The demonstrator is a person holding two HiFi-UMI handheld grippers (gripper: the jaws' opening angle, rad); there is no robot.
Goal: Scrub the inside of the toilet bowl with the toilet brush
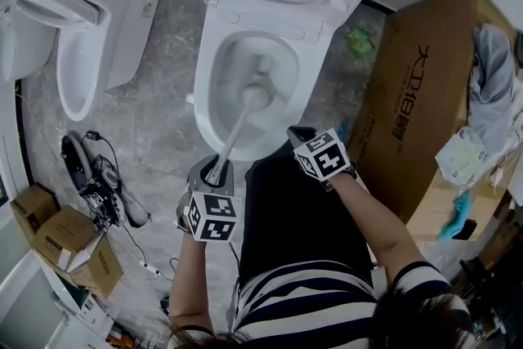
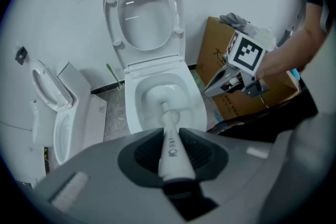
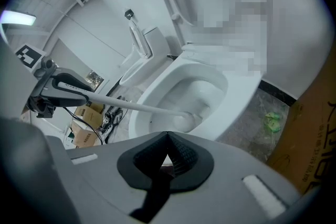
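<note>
Left tongs [image 1: 215,172] grip toilet brush [image 1: 238,129], head inside toilet bowl [image 1: 210,86].

2 toilets [image 1: 209,94], 1 toilet brush [image 1: 238,128], 2 grippers [image 1: 214,173]

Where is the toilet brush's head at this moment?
Head view: the brush head sits low inside the toilet bowl, near its centre; the handle slants back to the left gripper, shut on it.

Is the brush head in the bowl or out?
In. The brush head sits low inside the bowl, its handle clamped in the left gripper.
</note>
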